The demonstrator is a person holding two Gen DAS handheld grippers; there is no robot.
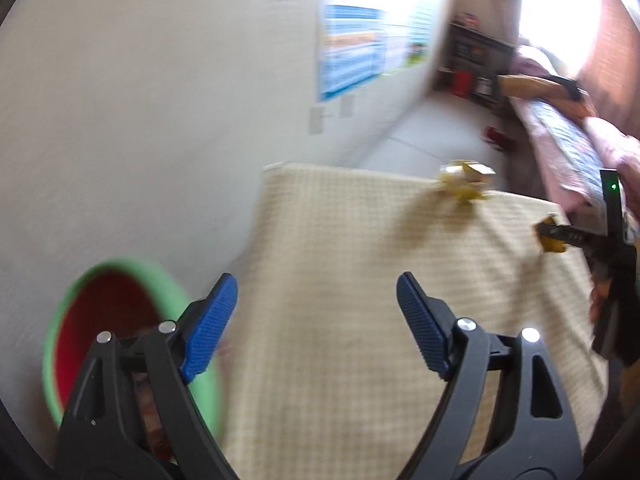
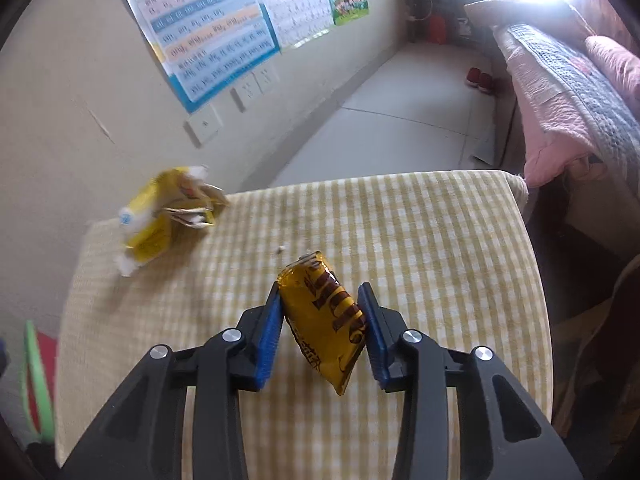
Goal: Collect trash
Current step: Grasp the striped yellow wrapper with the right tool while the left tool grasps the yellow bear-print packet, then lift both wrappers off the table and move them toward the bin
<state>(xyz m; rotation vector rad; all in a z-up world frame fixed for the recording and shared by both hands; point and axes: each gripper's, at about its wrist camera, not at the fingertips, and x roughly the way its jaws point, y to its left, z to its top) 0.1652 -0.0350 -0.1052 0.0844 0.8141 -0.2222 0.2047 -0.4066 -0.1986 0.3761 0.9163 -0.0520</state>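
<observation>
My right gripper (image 2: 320, 289) is shut on a yellow-brown snack wrapper (image 2: 326, 324), both blue pads pressing its sides just above the checked tablecloth (image 2: 420, 240). A crumpled yellow packet (image 2: 164, 216) lies at the table's far left corner. In the left wrist view that packet (image 1: 466, 182) sits at the far edge, and the right gripper (image 1: 558, 238) shows at the right with the wrapper (image 1: 548, 236) in it. My left gripper (image 1: 316, 304) is open with nothing between its fingers, over the table's left side beside the green-rimmed red bin (image 1: 100, 320).
The bin (image 2: 36, 380) stands on the floor left of the table, against the wall. A bed with pink bedding (image 2: 560, 92) lies to the right. Posters (image 2: 208, 28) hang on the wall. Red shoes (image 2: 480, 78) rest on the floor beyond.
</observation>
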